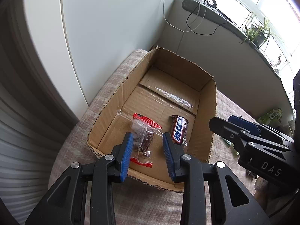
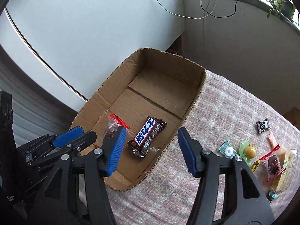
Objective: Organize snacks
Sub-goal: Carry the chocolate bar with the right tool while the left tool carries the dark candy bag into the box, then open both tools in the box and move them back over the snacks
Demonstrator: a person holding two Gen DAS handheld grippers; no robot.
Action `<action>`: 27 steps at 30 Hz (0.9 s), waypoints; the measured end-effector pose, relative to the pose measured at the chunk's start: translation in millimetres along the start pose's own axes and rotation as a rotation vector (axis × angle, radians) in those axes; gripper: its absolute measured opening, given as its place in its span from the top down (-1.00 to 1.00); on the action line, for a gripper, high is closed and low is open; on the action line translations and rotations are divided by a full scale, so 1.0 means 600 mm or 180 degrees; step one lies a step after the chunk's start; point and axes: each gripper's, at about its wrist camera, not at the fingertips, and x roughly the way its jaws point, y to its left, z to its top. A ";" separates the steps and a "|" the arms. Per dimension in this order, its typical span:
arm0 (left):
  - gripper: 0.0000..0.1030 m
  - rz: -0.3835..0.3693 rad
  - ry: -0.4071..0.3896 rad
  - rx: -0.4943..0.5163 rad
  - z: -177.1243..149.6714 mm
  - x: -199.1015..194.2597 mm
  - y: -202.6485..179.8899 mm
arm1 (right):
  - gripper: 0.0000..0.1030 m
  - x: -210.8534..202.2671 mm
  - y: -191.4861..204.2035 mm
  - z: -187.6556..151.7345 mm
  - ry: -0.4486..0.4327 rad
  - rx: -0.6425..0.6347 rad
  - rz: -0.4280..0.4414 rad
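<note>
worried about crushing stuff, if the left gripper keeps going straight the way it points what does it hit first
Most likely the clear bag with red seals on the box floor: it lies right between the open fingers of the left gripper. The chocolate bar sits just outside its right finger. Depth is hard to judge.

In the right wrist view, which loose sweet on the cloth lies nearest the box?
The pale green mint with the white ring. The yellow ball sweet and black sachet lie farther from the box.

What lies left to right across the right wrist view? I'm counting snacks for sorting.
Red-sealed bag → chocolate bar → box wall → mint candy → yellow candy → dark red snack
</note>
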 end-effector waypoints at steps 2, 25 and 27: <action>0.39 -0.0017 -0.0028 -0.0003 -0.001 -0.005 -0.003 | -0.16 -0.007 -0.010 -0.006 -0.0014 0.0046 -0.0005; 0.39 -0.0551 0.0116 0.0651 -0.044 -0.011 -0.170 | -0.31 -0.154 -0.259 -0.231 -0.0187 0.1072 -0.0655; 0.07 -0.0633 0.0180 0.0743 -0.053 -0.002 -0.194 | -0.50 -0.162 -0.282 -0.260 -0.0190 0.1191 -0.0751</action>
